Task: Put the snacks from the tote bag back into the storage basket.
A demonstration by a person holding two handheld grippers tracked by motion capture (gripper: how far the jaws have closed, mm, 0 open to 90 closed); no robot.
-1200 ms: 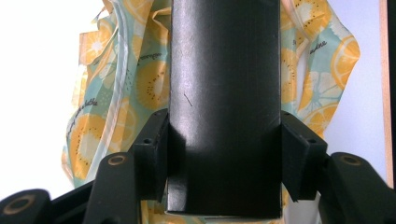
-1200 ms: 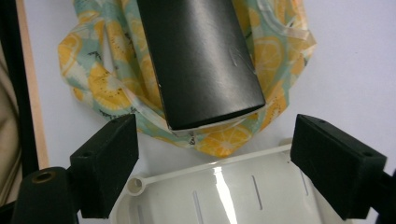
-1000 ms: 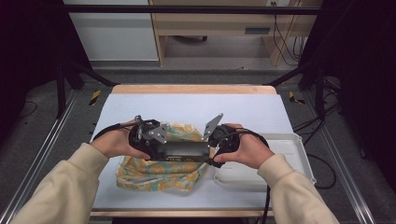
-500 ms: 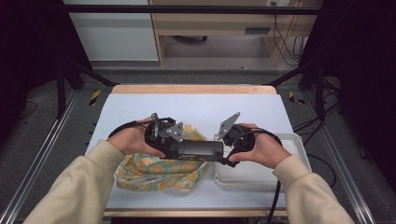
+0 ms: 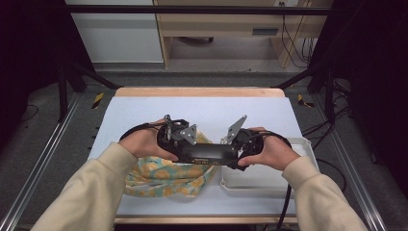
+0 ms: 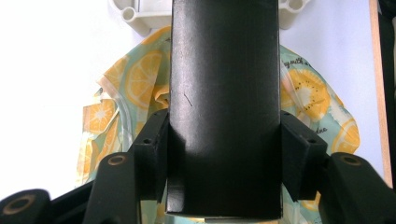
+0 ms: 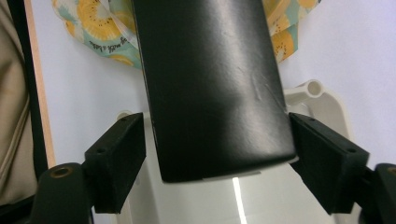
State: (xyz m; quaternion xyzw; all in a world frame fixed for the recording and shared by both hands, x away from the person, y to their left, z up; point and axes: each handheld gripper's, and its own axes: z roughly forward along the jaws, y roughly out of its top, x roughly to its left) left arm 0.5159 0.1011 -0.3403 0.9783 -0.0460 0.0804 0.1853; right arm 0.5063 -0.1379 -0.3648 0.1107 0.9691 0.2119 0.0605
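A long black box (image 5: 207, 154) hangs level above the table between my two grippers. My left gripper (image 5: 185, 150) grips its left end; in the left gripper view both pads (image 6: 152, 154) press on the sides of the black box (image 6: 224, 107). My right gripper (image 5: 232, 153) sits at the other end. In the right gripper view the black box (image 7: 210, 88) lies between the jaws of my right gripper (image 7: 219, 158), which have just been closing. The right pad (image 7: 322, 158) touches the box, while a thin gap remains at the left pad.
A crumpled cloth (image 5: 163, 175) with an orange-slice print lies under the box on the pale blue mat (image 5: 144, 110). A white plastic tray (image 5: 274, 183) stands at the front right, with the box's right end over its left rim. A wooden table edge (image 5: 202, 91) runs along the back.
Both hands have carried the black box to the right, toward the white tray. The right jaws stand narrower around the box's end.
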